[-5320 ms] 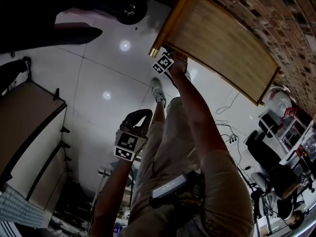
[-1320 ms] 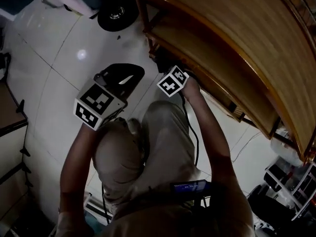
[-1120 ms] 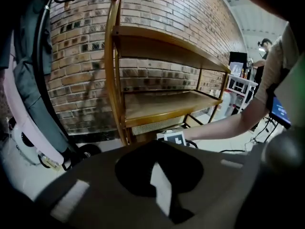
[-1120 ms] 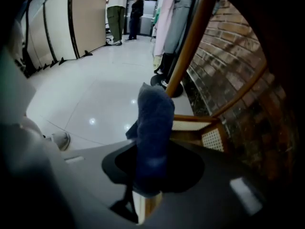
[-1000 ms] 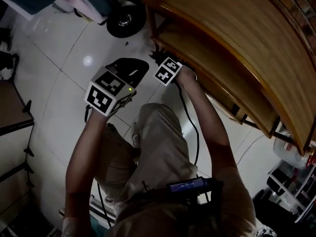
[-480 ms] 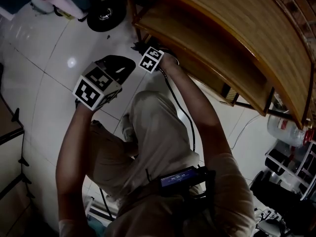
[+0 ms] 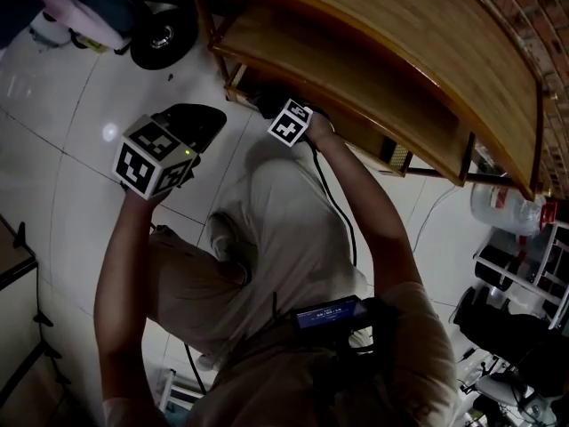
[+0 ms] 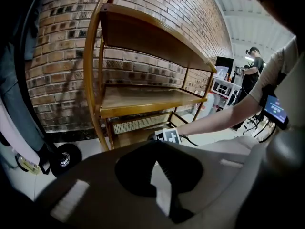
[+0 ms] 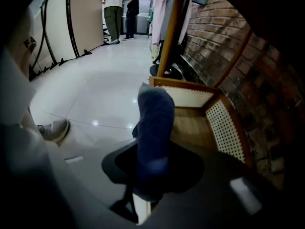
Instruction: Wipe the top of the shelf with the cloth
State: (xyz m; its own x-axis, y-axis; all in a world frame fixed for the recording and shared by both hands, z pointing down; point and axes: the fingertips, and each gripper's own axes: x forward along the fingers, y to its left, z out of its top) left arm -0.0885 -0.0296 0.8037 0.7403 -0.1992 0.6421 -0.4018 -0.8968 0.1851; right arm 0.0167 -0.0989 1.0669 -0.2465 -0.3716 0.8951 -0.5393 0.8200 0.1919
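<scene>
Pinching the blue cloth, the right gripper has its jaws closed on the lower end; the rest of the cloth stands up past the jaws as a thick fold.

Cloth position: low down, at the bottom level of the wooden shelf, just in front of a corner with cane panels. It is well apart from the shelf's top board, which is the broad plank nearest the head camera.

Right gripper's marker cube sits at the shelf's lower front edge, arm stretched out to it.

Left gripper: jaws a narrow gap apart, nothing between them. It is held off to the side of the shelf over the white tiled floor, pointing towards the shelf and the right gripper's cube.

Surroundings: brick wall behind the shelf; a black wheel on the floor by the shelf's end post; a shoe on the tiles; a clear water bottle past the shelf's other end. Two persons stand far off by a doorway.
</scene>
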